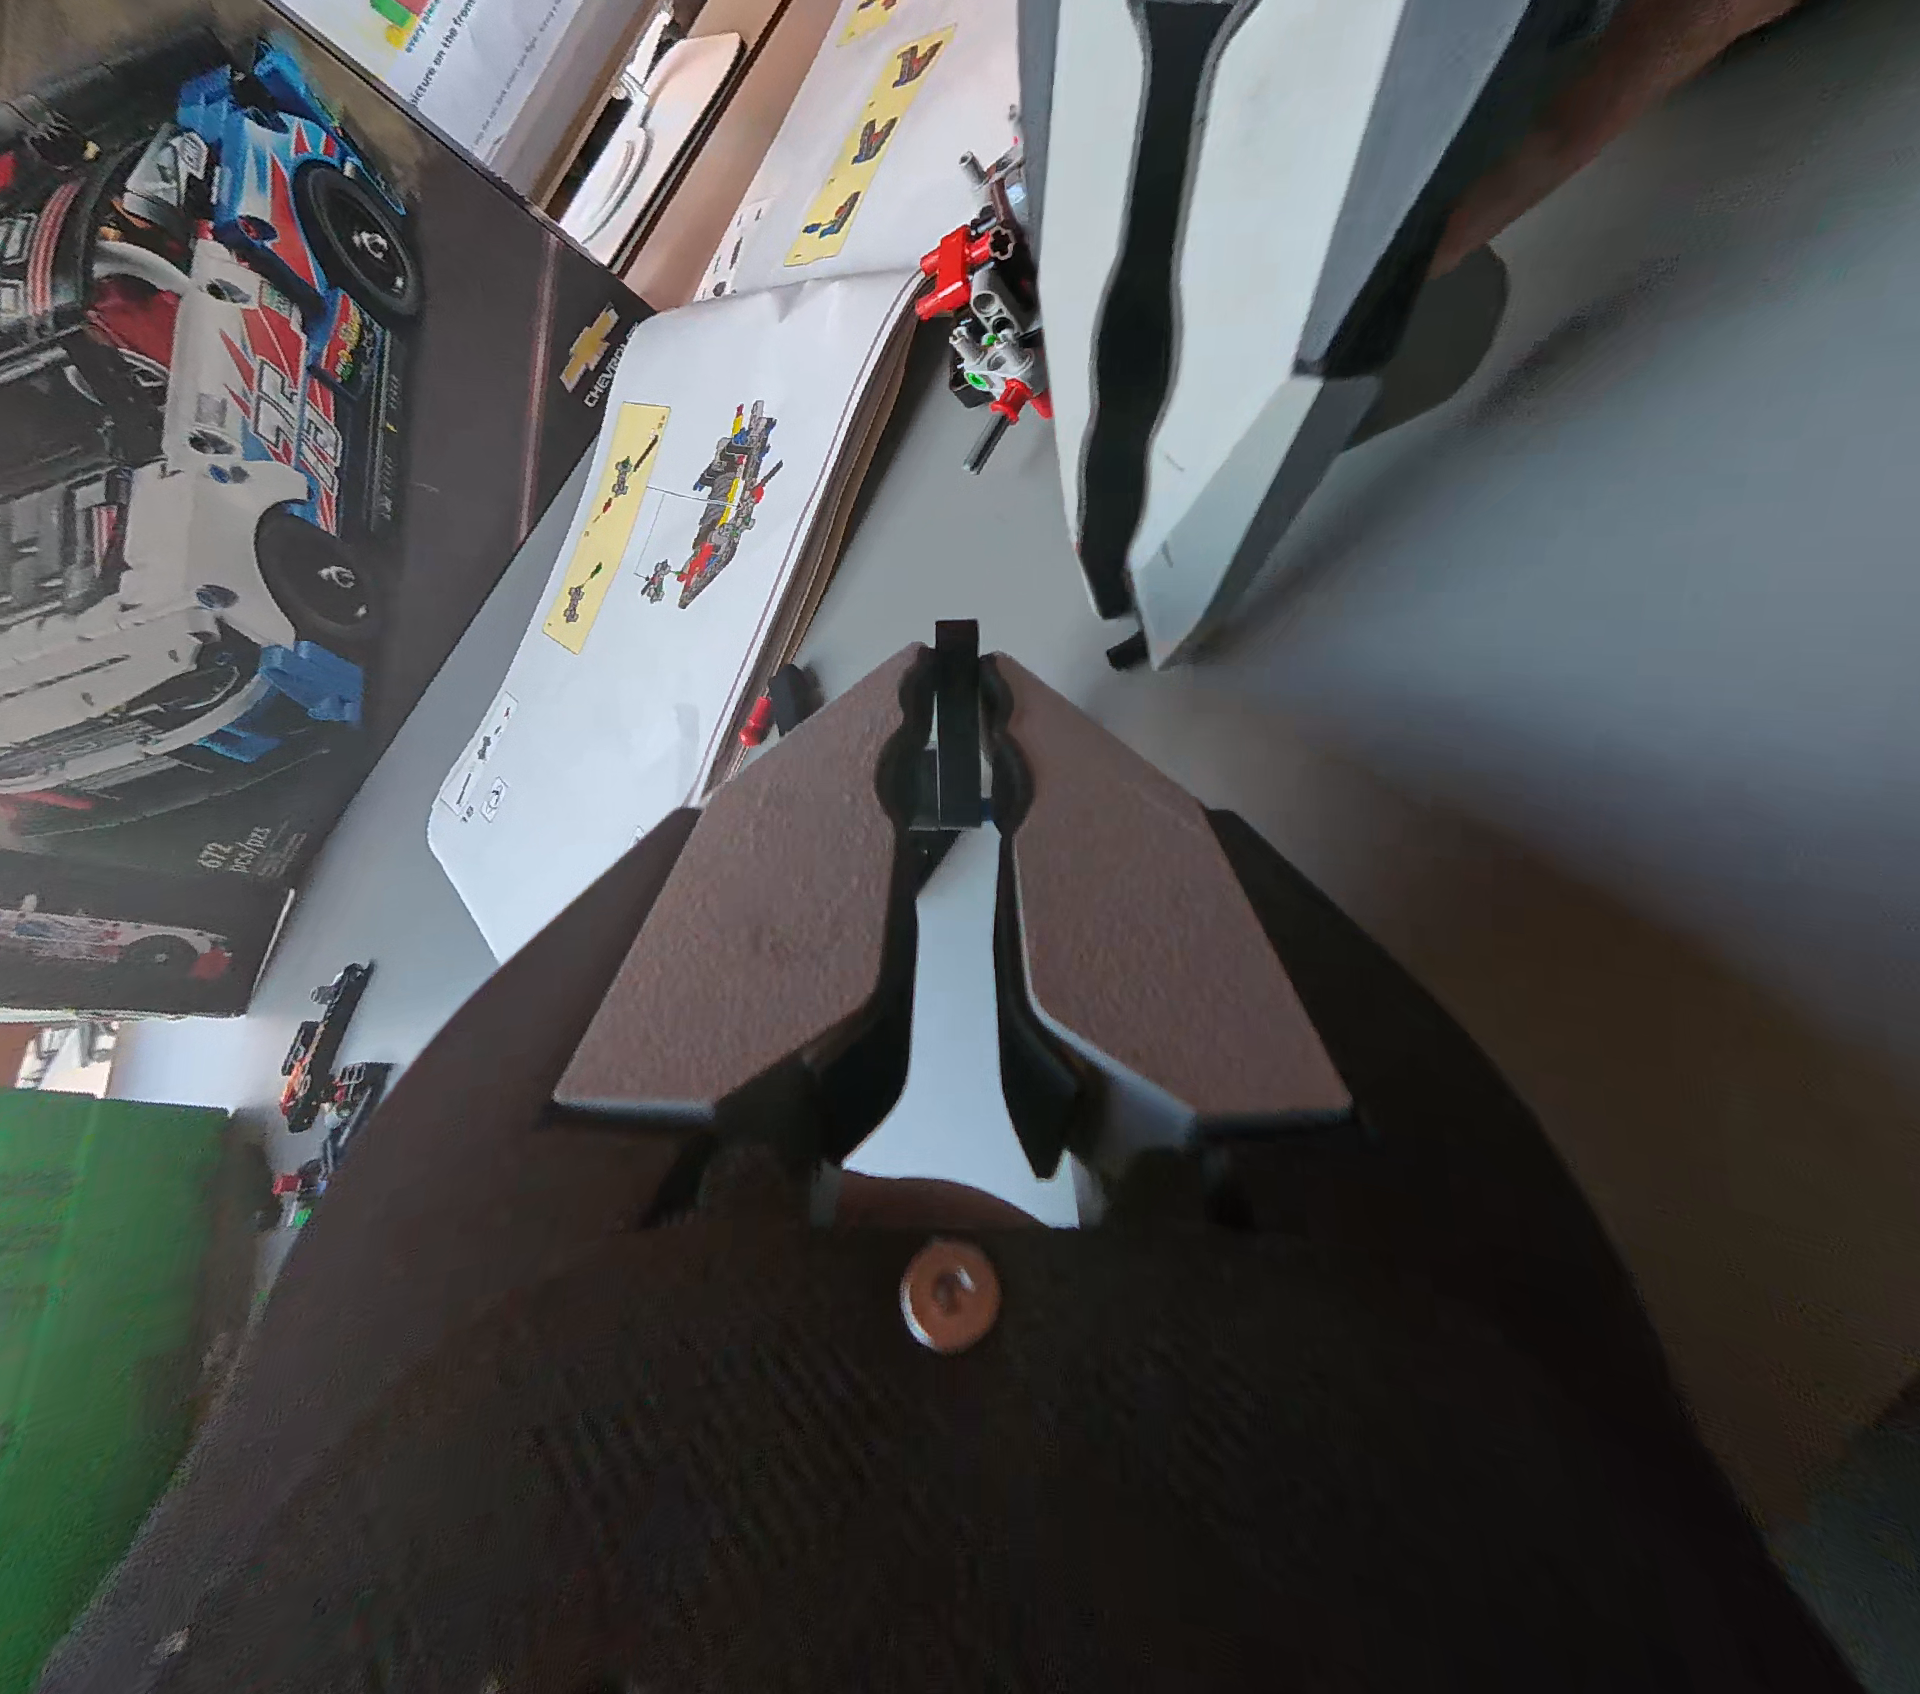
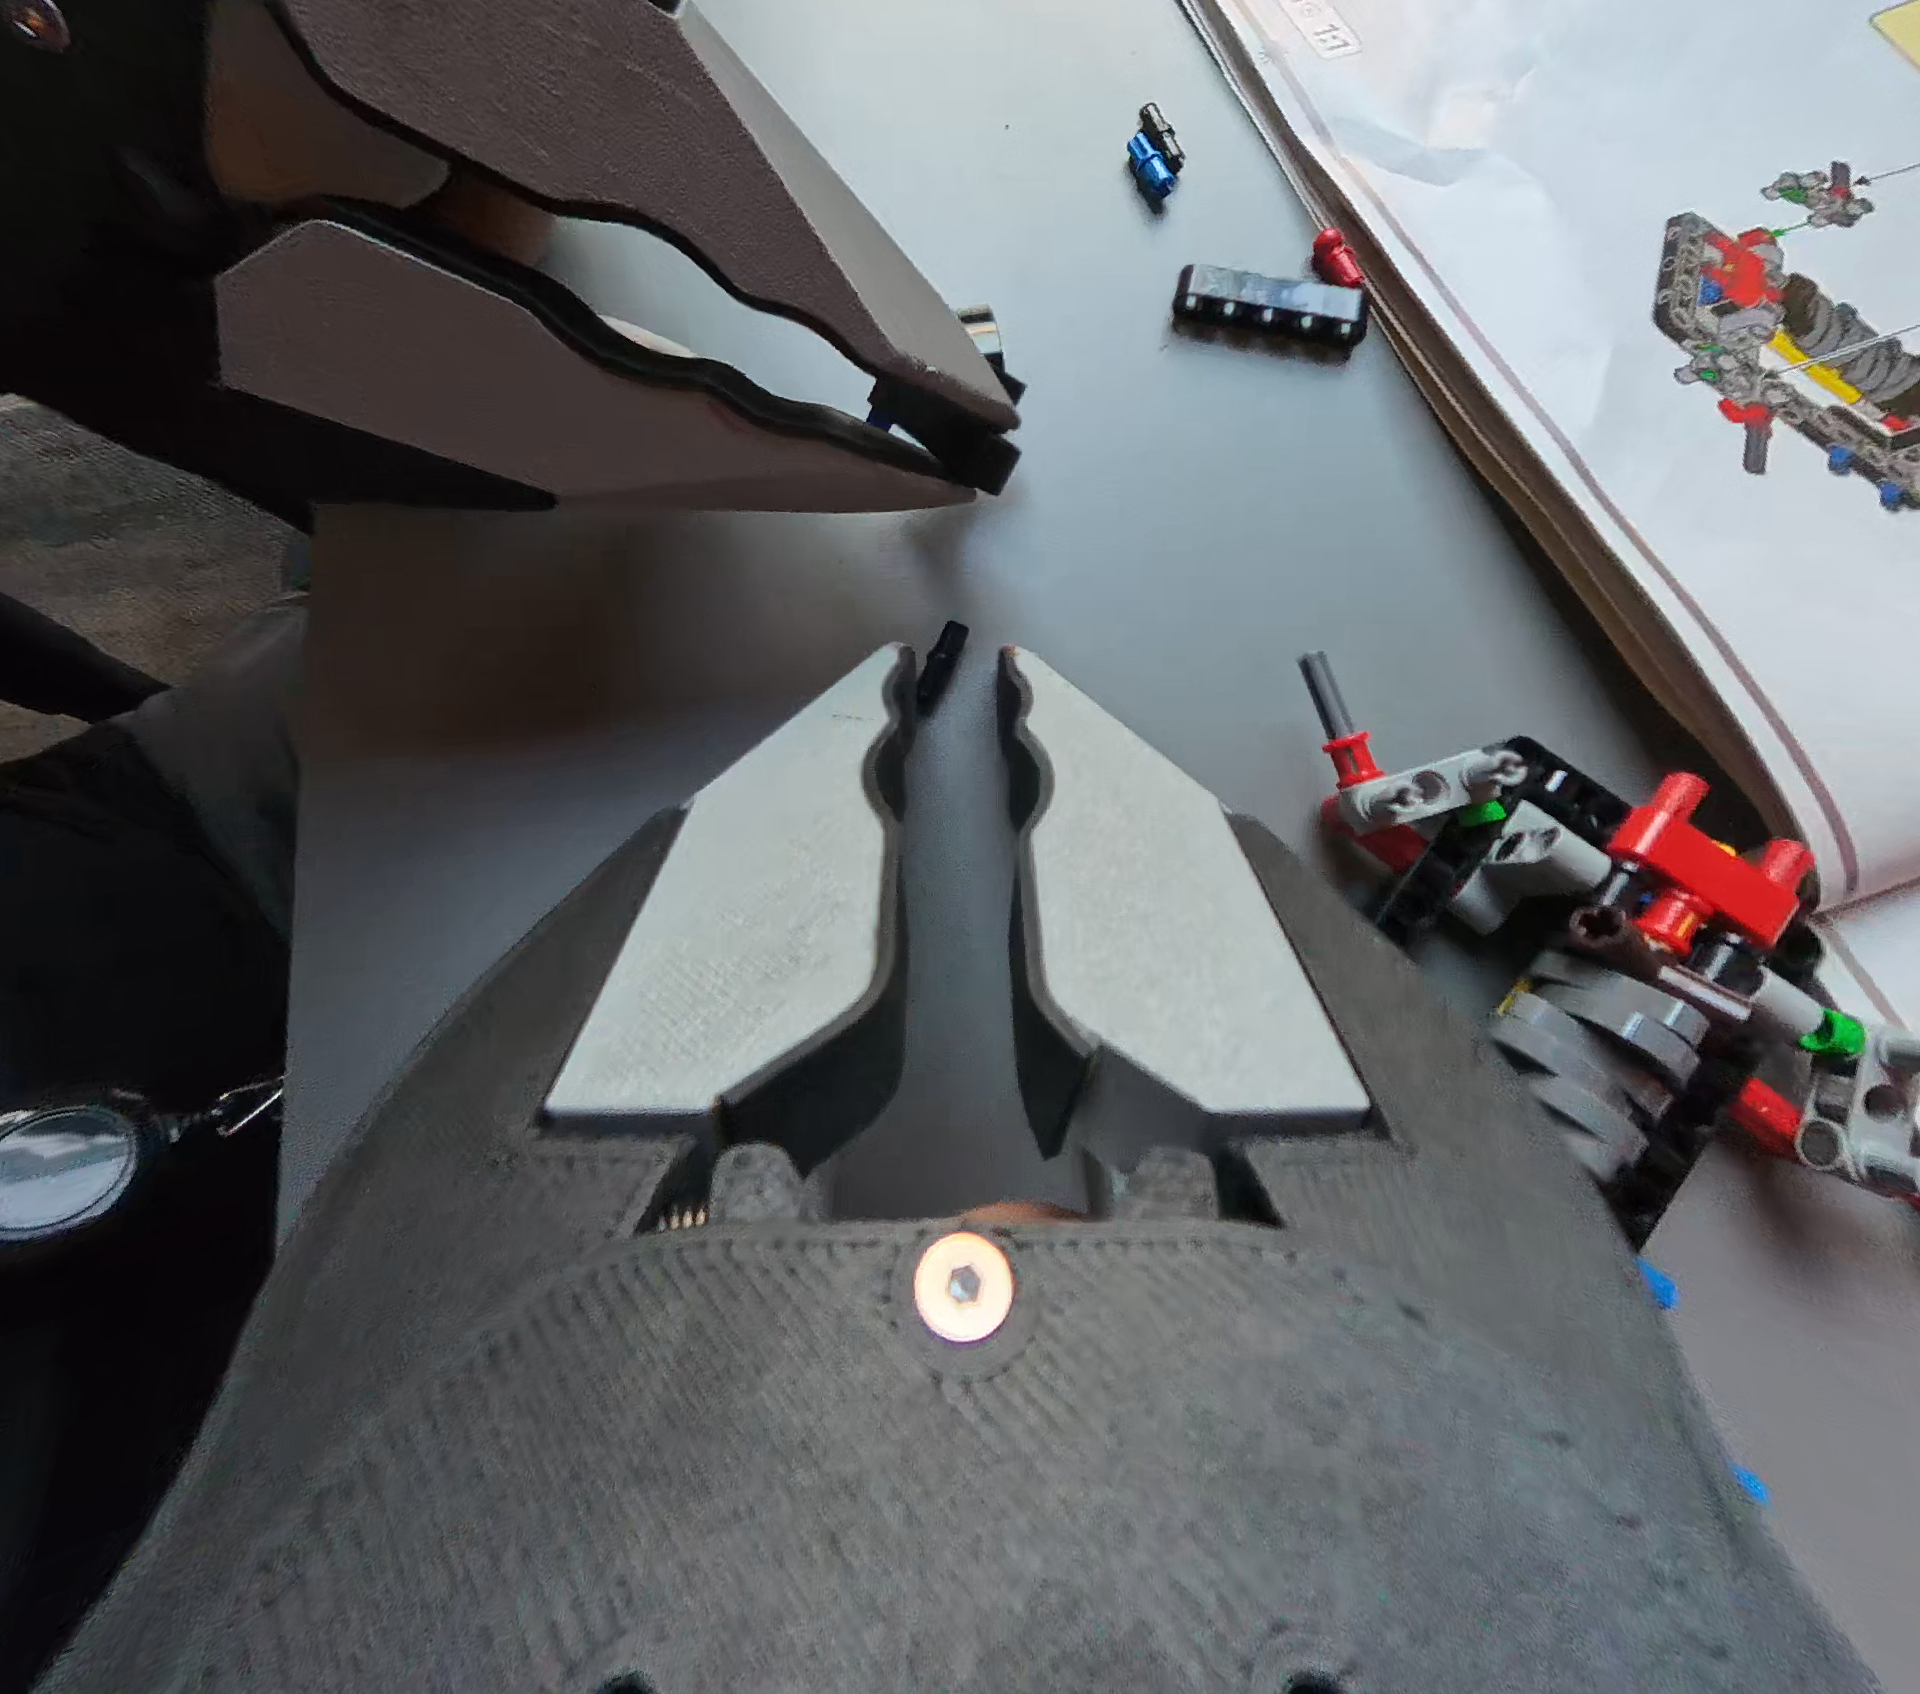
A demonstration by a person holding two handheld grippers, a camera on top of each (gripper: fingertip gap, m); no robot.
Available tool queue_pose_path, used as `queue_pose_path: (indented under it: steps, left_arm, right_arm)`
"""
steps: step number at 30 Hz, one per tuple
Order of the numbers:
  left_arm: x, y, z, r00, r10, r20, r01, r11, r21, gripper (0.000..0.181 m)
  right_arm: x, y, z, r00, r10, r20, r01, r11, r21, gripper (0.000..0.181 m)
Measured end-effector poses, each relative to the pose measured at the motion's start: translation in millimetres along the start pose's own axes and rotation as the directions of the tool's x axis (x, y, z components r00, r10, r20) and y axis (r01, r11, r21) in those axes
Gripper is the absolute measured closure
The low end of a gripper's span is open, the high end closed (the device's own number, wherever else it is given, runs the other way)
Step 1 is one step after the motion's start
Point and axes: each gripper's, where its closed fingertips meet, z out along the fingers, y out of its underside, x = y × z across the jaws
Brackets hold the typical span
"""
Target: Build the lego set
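The left gripper [image 1: 957, 668] is clamped on a flat black beam [image 1: 956, 725], glossy, mostly hidden between its 2 grainy wedge fingers. The right gripper [image 2: 954, 662] stands slightly parted, with a small black pin [image 2: 940, 665] at its left fingertip; whether it is pinched I cannot tell. The part-built model [image 2: 1621, 938], partly cut off, lies on the smooth grey table [image 2: 1091, 501] beside the paper booklet [image 2: 1558, 138]

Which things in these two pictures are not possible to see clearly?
- Black piece in the left gripper: lower part hidden by the jaws, left wrist view.
- Partly built model: cut off by the right edge, right wrist view; right gripper covers it in the left wrist view.
- Black pin: too small to tell if gripped.
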Motion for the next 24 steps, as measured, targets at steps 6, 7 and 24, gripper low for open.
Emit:
queue_pose_path:
  steps: [6, 7, 24]
  left_arm:
    - [-4, 1, -2, 1.0, -0.015, 0.015, 0.015, 1.0, 0.007, 0.176]
    - [-5, 1, -2, 1.0, -0.022, 0.014, 0.022, 1.0, 0.007, 0.176]
    - [-21, -8, -7, 0.968, -0.249, -0.022, 0.25, 0.966, 0.069, 0.177]
  right_arm:
    - [-1, -2, 2, 1.0, -0.005, 0.007, 0.005, 1.0, 0.004, 0.173]
    - [-1, -2, 2, 1.0, -0.002, 0.008, 0.001, 1.0, 0.003, 0.173]
    - [3, -43, -21, 0.972, 0.174, 0.157, -0.211, 0.941, 0.266, 0.181]
